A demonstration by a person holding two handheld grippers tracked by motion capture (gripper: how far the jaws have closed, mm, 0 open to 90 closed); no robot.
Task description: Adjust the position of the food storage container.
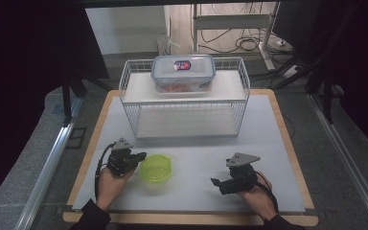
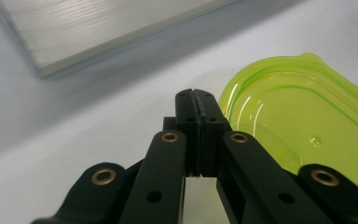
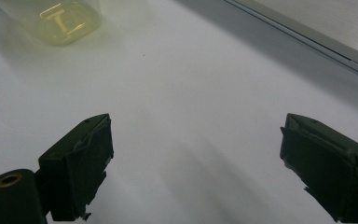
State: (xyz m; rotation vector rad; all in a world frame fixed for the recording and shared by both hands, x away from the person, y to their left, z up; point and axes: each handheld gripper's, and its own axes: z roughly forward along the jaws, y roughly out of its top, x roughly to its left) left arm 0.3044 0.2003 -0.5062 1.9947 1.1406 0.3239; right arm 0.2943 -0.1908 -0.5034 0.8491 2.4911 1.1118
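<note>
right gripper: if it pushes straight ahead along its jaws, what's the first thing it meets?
Probably nothing nearby. The right gripper is open over bare table. The green container sits off to the upper left and the rack's shelf edge to the upper right, though depth is unclear.

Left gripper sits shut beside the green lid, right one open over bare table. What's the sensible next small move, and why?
Probably open the left gripper: its jaws are pressed together beside the green lid's rim, holding nothing, so it cannot take the lid until they part. The right gripper is open, well clear.
</note>
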